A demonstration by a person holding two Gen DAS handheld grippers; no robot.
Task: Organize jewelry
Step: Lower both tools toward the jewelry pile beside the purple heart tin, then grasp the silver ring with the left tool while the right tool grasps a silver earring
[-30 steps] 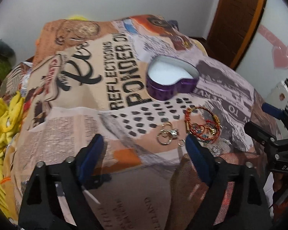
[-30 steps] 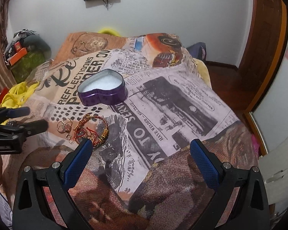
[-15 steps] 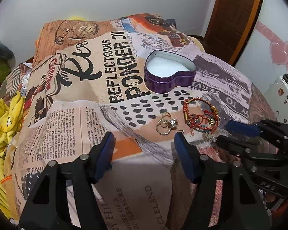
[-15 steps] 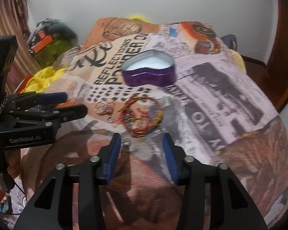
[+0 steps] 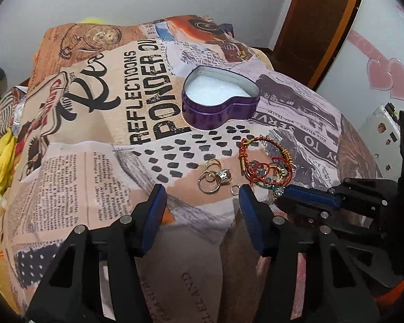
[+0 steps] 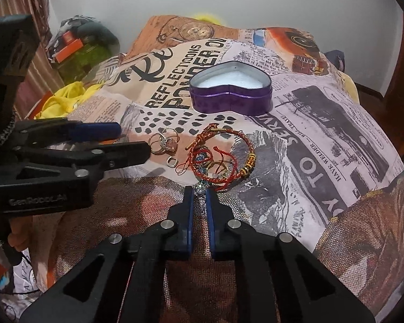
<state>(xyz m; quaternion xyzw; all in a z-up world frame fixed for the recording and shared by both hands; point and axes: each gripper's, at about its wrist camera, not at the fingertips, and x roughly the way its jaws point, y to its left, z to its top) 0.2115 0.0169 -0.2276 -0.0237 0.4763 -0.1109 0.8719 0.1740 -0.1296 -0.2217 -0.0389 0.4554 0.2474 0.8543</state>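
Right wrist view: right tool (image 6: 199, 191), wide a second ago, now pinched narrow on a small silver charm (image 6: 201, 188) at lower centre below the red bracelet (image 6: 223, 158), ready for the heart tin (image 6: 230, 92) upper centre.

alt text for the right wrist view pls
The right gripper is shut on a small silver charm at the near edge of a tangle of red bracelets, on a printed blanket. An open purple heart tin sits beyond.
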